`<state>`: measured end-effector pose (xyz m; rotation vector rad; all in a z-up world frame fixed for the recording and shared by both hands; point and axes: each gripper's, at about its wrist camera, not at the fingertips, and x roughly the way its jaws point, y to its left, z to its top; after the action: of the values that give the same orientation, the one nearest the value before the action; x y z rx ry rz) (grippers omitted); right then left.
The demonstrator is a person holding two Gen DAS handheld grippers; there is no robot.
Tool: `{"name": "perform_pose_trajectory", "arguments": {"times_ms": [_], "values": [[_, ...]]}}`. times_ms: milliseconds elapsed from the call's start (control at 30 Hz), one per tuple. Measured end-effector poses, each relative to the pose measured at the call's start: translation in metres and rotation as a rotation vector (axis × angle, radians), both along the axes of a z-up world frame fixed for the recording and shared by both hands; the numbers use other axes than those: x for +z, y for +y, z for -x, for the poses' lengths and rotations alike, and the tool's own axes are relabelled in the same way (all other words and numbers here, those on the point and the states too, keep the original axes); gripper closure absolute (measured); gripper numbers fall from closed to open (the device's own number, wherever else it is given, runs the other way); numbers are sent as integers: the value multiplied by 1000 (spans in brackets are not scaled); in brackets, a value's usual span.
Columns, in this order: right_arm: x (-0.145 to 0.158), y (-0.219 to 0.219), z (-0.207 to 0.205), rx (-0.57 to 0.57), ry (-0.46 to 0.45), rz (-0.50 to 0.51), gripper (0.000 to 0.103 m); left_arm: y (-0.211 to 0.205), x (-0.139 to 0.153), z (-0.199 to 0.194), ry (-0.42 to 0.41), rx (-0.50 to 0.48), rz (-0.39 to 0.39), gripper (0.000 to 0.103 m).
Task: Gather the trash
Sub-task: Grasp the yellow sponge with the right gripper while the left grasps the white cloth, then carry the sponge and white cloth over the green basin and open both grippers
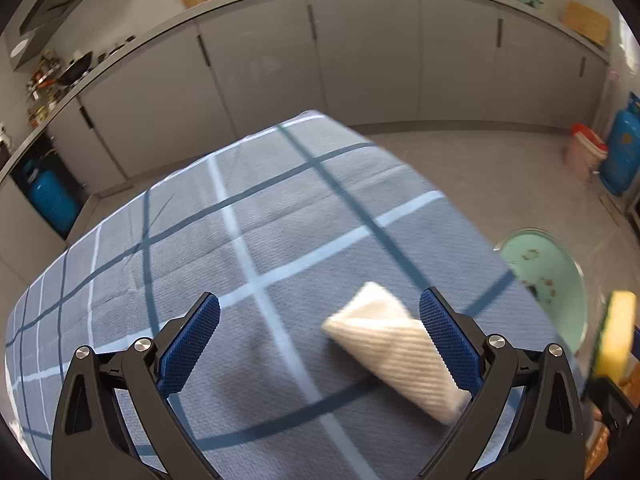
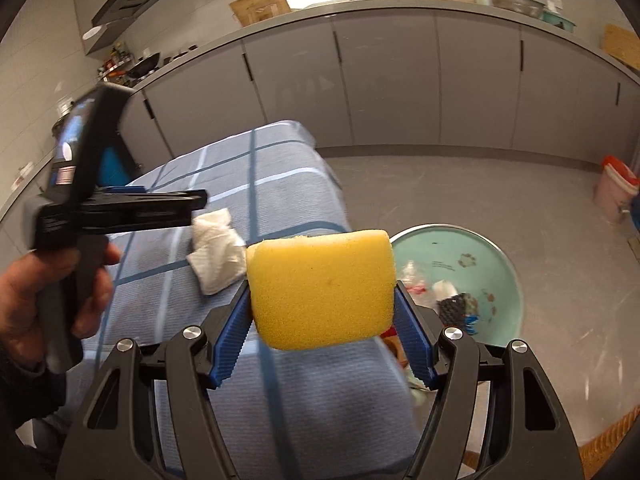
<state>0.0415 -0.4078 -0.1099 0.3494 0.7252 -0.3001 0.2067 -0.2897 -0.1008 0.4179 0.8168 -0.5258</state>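
A yellow sponge (image 2: 320,288) sits clamped between the blue pads of my right gripper (image 2: 322,294), held above the table's right edge. It also shows at the far right of the left wrist view as the sponge (image 1: 618,328). A folded white paper towel (image 1: 392,348) lies on the blue checked tablecloth (image 1: 256,216), close to the right finger of my left gripper (image 1: 320,298), which is open and holds nothing. From the right wrist view the towel (image 2: 218,252) lies just beyond the left gripper (image 2: 196,202), held by a hand (image 2: 60,292). On the floor stands a mint-green basin (image 2: 460,244) with several scraps inside.
Grey cabinets (image 1: 360,60) run along the back under a counter. Blue gas cylinders (image 1: 50,196) (image 1: 622,148) stand at both sides. A pink bucket with a red lid (image 2: 614,184) sits on the grey floor. The basin (image 1: 560,280) lies right of the table.
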Motion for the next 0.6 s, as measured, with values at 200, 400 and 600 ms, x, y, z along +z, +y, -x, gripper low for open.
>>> {"name": "perform_pose_trajectory", "arguments": {"times_ms": [200,400,600], "values": [[-2,-11,10,-33,-6,2,36,-23,-20,20,58,-63,-41,5],[-11,-16,17,-45,-2,-12,36,-29,-41,23,109,-95,-61,32],[-12,-24,23,-70,-10,-9,36,-32,-29,29,74,-134,-52,66]]}}
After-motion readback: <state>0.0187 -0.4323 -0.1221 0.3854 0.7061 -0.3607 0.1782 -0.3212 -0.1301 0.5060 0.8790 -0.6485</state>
